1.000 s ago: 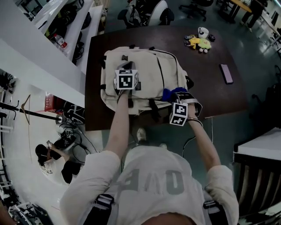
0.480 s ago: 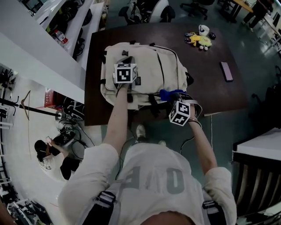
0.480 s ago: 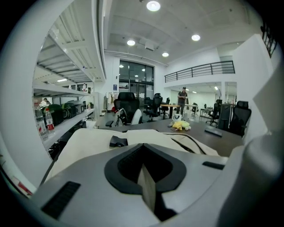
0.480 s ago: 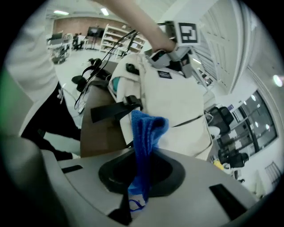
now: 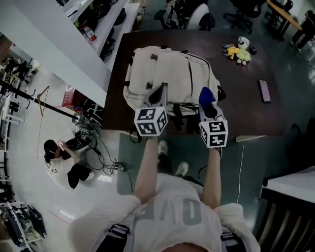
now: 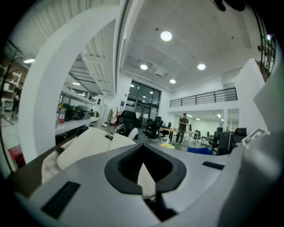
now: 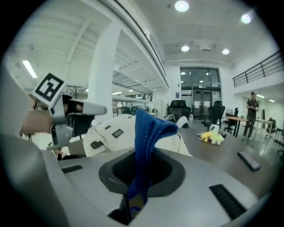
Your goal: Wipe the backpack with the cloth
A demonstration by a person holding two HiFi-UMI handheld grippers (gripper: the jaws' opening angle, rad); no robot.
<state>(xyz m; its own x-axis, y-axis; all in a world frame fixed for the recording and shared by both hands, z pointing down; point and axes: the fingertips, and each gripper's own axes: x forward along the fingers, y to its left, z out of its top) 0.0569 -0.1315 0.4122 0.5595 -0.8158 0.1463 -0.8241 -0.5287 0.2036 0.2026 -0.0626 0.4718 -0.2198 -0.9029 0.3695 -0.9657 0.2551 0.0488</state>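
A cream backpack [image 5: 170,74] lies flat on the dark table [image 5: 246,110]. My left gripper [image 5: 161,91] hovers over the backpack's near edge, shut, with nothing between its jaws. The left gripper view shows those jaws [image 6: 143,153] closed, with the backpack [image 6: 88,142] ahead and to the left. To its right my right gripper [image 5: 207,102] is shut on a blue cloth [image 5: 206,93]. The cloth [image 7: 148,128] stands up out of the jaws [image 7: 141,159], clear of the backpack [image 7: 116,128]. The left gripper's marker cube [image 7: 49,88] shows at the left of the right gripper view.
A yellow plush toy [image 5: 239,53] and a dark phone [image 5: 264,90] lie on the table's right part. Office chairs [image 5: 189,15] stand beyond the far edge. A white counter [image 5: 64,44] runs along the left. A person [image 5: 54,160] crouches on the floor at the left.
Both grippers have lifted off the backpack and drawn back toward the table's near edge. The right gripper has rolled, so the cloth now stands upward.
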